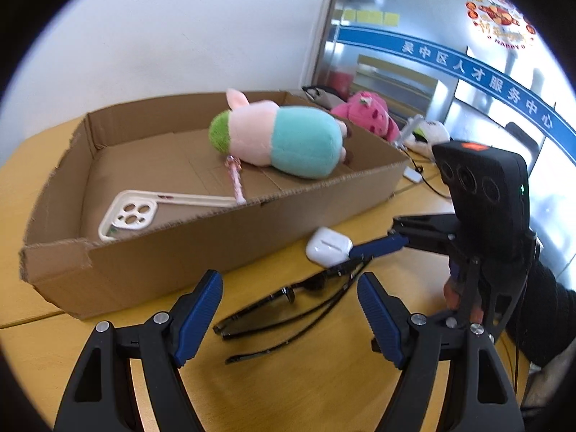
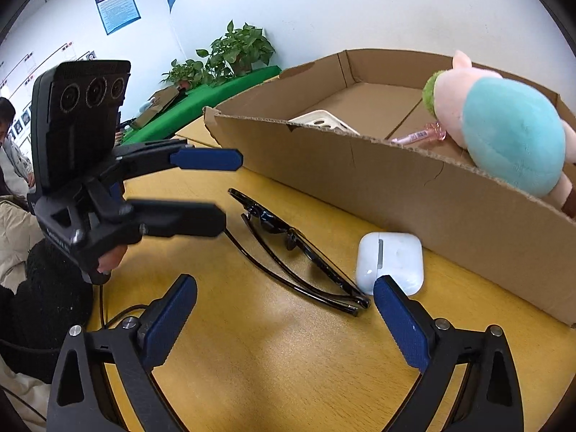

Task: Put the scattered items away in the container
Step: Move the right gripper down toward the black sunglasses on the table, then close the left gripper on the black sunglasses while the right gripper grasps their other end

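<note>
A shallow cardboard box [image 1: 223, 248] [image 2: 414, 194] lies on the yellow table. Inside are a pink-and-teal plush toy [image 1: 288, 136] [image 2: 504, 133], a cream phone case [image 1: 133, 214] [image 2: 324, 122] and a pink pen [image 1: 235, 178] [image 2: 417, 137]. Black sunglasses [image 1: 273, 306] [image 2: 298, 252] and a white earbud case [image 1: 328, 246] [image 2: 390, 262] lie on the table in front of the box. My left gripper [image 1: 289, 289] [image 2: 216, 187] is open just above the sunglasses. My right gripper [image 2: 284, 295] [image 1: 392, 243] is open, with the sunglasses' end and the earbud case near its fingertips.
A pink plush [image 1: 367, 115], a white item [image 1: 430, 135] and cables lie behind the box in the left wrist view. A green surface with potted plants [image 2: 230, 54] and a seated person [image 2: 10, 136] are at the far left in the right wrist view.
</note>
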Available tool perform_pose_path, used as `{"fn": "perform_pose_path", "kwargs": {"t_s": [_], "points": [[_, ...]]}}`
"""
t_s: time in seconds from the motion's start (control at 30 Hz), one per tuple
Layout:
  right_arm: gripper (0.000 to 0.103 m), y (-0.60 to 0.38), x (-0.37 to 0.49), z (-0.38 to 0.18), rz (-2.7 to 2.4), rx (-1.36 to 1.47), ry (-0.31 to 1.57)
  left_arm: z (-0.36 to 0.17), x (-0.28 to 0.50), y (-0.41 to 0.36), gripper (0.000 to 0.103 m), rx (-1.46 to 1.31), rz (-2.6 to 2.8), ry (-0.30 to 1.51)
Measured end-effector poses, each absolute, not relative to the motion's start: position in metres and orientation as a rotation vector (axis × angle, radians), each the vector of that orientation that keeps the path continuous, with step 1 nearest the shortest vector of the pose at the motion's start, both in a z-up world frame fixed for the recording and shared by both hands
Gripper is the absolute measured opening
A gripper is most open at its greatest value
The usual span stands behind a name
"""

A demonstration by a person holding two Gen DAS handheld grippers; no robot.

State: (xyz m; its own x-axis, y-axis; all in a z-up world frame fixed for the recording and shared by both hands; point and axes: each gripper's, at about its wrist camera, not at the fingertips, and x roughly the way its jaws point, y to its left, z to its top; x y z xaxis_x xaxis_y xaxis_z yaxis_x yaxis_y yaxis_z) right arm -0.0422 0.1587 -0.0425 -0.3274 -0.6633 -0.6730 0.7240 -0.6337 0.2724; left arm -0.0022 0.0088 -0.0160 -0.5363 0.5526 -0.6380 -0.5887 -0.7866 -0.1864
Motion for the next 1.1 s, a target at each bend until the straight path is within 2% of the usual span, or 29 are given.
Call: {"fn": "perform_pose_path", "kwargs": {"t_s": [0.13, 0.27, 0.5, 0.53, 0.57, 0.67, 0.77, 0.8, 0.93, 1.1], "points": [[0.096, 0.155, -0.036, -0.045, -2.008, 0.984, 0.134, -0.027, -0.002, 0.013, 0.077, -0.977, 2.25, 0.091], [0.086, 0.152, -0.028, -0.044, -1.947, 0.969, 0.152, -0.037, -0.001, 0.014, 0.077, -1.016, 2.202, 0.097], [0.084, 0.141, -0.02, -0.051, -1.947, 0.979, 0.267, -0.046, -0.003, 0.02, 0.075, -1.05, 2.145, 0.093], [0.084, 0.143, -0.02, -0.05, -1.957, 0.972, 0.263, -0.047, -0.002, 0.022, 0.066, -1.05, 2.132, 0.097], [0.084, 0.144, -0.021, -0.05, -1.966, 0.966, 0.263, -0.047, -0.001, 0.023, 0.053, -1.048, 2.115, 0.099], [0.084, 0.145, -0.023, -0.052, -1.976, 0.988, 0.269, -0.049, 0.002, 0.03, 0.034, -1.053, 2.074, 0.13], [0.083, 0.14, -0.019, -0.055, -1.958, 0.994, 0.314, -0.052, 0.006, 0.037, 0.025, -1.063, 2.027, 0.166], [0.079, 0.138, -0.017, -0.055, -1.952, 0.989, 0.331, -0.053, 0.009, 0.039, 0.025, -1.055, 2.011, 0.174], [0.075, 0.134, -0.01, -0.056, -1.947, 0.97, 0.405, -0.053, 0.013, 0.042, 0.023, -1.044, 1.99, 0.187], [0.06, 0.142, -0.01, -0.055, -1.93, 0.985, 0.385, -0.05, 0.013, 0.041, 0.02, -1.024, 2.0, 0.171]]}}
